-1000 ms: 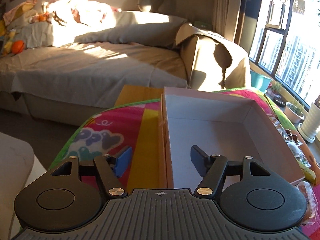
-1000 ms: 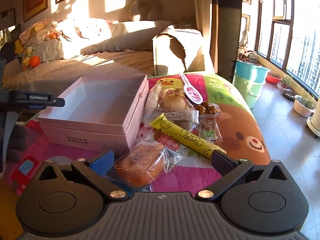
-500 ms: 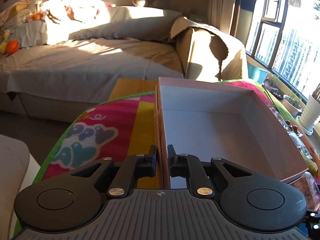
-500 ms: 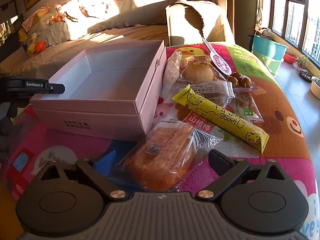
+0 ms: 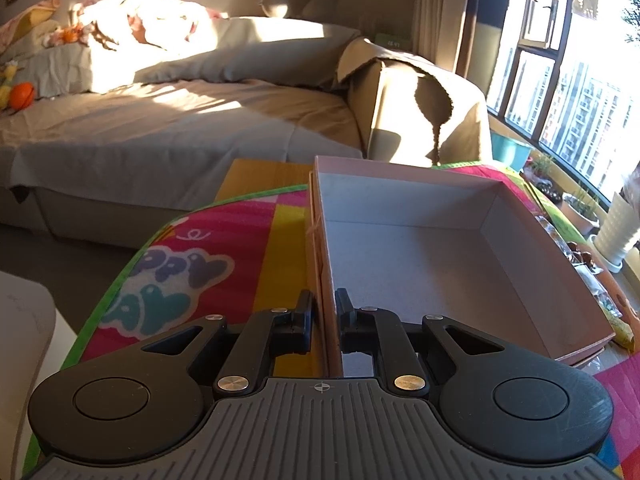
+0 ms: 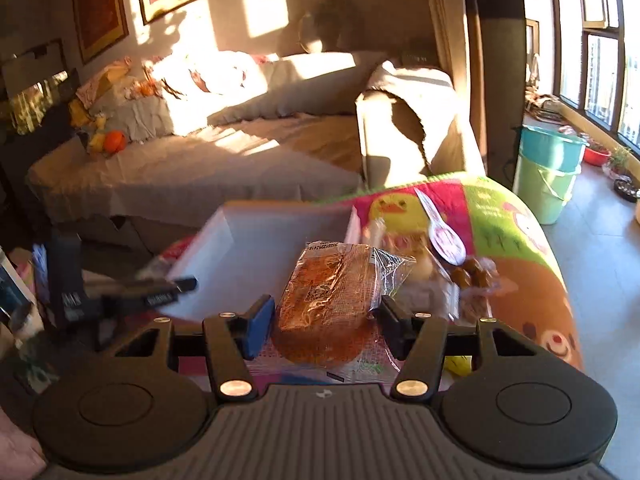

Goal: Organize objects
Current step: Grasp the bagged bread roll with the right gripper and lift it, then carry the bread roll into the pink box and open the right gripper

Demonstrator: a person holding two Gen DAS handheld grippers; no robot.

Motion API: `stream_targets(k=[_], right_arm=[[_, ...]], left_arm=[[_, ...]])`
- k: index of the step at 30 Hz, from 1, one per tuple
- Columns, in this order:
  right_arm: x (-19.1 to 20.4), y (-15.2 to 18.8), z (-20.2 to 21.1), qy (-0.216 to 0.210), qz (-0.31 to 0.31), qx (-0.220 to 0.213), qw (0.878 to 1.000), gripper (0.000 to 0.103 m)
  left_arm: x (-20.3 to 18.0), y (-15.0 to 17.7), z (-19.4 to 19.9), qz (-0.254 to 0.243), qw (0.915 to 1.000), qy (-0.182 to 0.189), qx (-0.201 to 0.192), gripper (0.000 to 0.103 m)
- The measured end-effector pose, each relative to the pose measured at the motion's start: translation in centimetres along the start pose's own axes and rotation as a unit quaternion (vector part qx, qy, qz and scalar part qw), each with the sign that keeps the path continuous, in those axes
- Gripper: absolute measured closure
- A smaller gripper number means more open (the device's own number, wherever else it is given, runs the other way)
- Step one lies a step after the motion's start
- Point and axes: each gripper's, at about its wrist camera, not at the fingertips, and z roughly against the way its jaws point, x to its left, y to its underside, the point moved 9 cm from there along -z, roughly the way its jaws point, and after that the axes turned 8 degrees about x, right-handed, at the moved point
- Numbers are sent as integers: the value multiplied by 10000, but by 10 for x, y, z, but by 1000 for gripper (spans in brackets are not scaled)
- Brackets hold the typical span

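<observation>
Bread packet (image 6: 328,300) lifted, right claw (image 6: 324,320) closing

Matt pink cardboard box (image 5: 420,276), glossy clear-plastic bread wrapper (image 6: 336,296), smooth printed play mat (image 5: 240,248), matt black plastic claws.

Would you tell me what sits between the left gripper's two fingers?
In the left wrist view, the pink box's near side wall stands clamped in the left gripper.
</observation>
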Motion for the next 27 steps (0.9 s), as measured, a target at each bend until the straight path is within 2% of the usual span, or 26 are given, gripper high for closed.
stream_targets(k=[4, 6, 8, 10, 14, 17, 20, 22, 25, 27], right_arm=[[39, -58, -34, -662, -41, -545, 9963, 46], [53, -70, -67, -941, -111, -382, 9948, 32], [55, -69, -91, -963, -252, -129, 9950, 32], [48, -61, -92, -945, -278, -92, 9951, 32], [2, -42, -60, -423, -231, -425, 9979, 31], [-47, -25, -38, 306, -224, -526, 9979, 22], [-95, -2, -29, 913, -335, -334, 9947, 21], [-126, 13, -32, 1175, -516, -130, 9916, 21], [-161, 35, -47, 1395, -872, 156, 9862, 21], [-176, 49, -58, 1302, -1218, 318, 9835, 21]], left_arm=[[1, 1, 0, 71, 10000, 4, 20, 89], [0, 0, 0, 111, 9999, -20, 32, 89], [0, 1, 1, 128, 9999, -22, 40, 89], [0, 3, 2, 114, 9999, -12, 35, 89], [0, 3, 2, 141, 9999, 7, 41, 89], [0, 3, 3, 151, 9999, 9, 25, 89], [0, 3, 3, 153, 9999, 12, 8, 88], [0, 3, 3, 143, 9999, 7, 10, 89], [0, 3, 3, 150, 9999, 18, 21, 88], [0, 3, 3, 159, 9999, 30, 32, 88]])
